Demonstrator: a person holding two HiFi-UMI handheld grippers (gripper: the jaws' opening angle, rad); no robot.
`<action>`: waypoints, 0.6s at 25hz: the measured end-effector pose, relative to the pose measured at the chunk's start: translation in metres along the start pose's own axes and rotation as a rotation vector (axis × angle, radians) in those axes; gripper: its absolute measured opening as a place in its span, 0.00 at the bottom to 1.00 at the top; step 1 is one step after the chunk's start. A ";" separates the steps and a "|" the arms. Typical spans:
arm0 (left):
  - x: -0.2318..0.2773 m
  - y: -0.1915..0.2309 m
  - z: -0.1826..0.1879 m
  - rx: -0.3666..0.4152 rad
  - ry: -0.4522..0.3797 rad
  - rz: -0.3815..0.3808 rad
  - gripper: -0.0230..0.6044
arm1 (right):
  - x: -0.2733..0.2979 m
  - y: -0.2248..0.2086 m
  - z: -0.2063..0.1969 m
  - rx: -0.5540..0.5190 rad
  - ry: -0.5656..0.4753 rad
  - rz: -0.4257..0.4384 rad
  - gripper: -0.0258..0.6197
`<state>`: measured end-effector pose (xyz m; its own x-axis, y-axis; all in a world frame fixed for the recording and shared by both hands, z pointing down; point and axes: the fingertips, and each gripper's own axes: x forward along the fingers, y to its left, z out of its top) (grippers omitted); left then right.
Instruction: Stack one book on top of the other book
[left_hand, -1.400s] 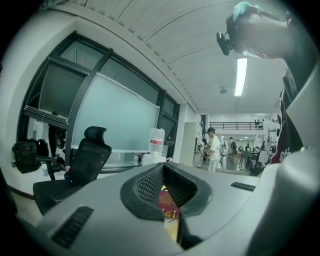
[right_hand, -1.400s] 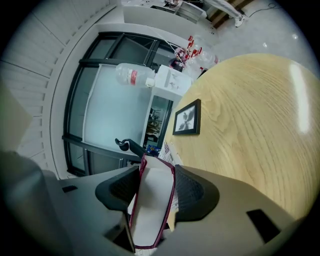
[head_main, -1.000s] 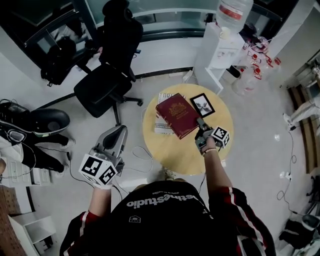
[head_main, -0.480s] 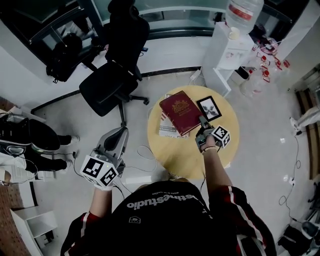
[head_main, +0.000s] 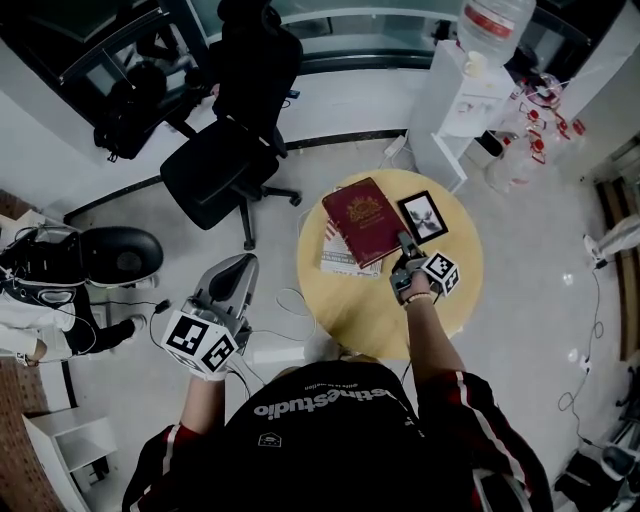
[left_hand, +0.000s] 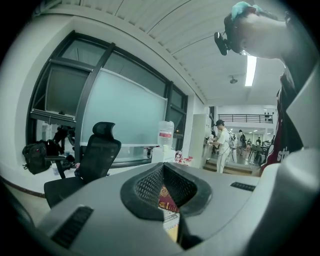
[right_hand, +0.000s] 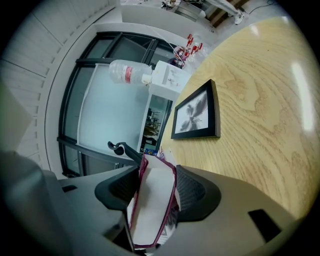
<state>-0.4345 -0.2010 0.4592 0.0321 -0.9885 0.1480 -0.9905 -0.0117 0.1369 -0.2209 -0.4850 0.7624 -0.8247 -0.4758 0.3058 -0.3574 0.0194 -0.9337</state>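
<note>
Right gripper (head_main: 403, 252): my jaws stand wide but are clamped on the near right edge of the red book (head_main: 365, 220), one pad on each cover, with the page block showing between them.

Red book: over the far left part of the round table (head_main: 385, 312), covering most of the pale book (head_main: 337, 263). I cannot tell whether it rests flat on it.

Pale book: lying on the table near its left edge, with only its near left portion showing from under the red one.

Picture frame (head_main: 423, 217): flat on the table, just right of the red book, towards the far right edge.

Left gripper (head_main: 238, 270): my jaws are closed together, holding nothing, off the table's left edge above the floor (head_main: 130, 215).

Office chair (head_main: 215, 175): on the floor beyond the left gripper.
</note>
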 end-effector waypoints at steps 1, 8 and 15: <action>0.000 0.000 0.001 0.004 0.002 -0.003 0.06 | 0.000 -0.001 -0.001 -0.008 0.004 -0.006 0.43; 0.003 0.003 0.003 -0.019 0.011 0.009 0.06 | -0.001 -0.010 -0.007 -0.103 0.065 -0.076 0.46; -0.002 0.001 0.001 -0.012 -0.003 -0.002 0.06 | -0.012 -0.008 -0.001 -0.300 0.113 -0.131 0.49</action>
<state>-0.4361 -0.1995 0.4578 0.0338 -0.9888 0.1451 -0.9888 -0.0120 0.1486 -0.2088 -0.4788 0.7668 -0.8006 -0.3916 0.4535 -0.5624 0.2302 -0.7942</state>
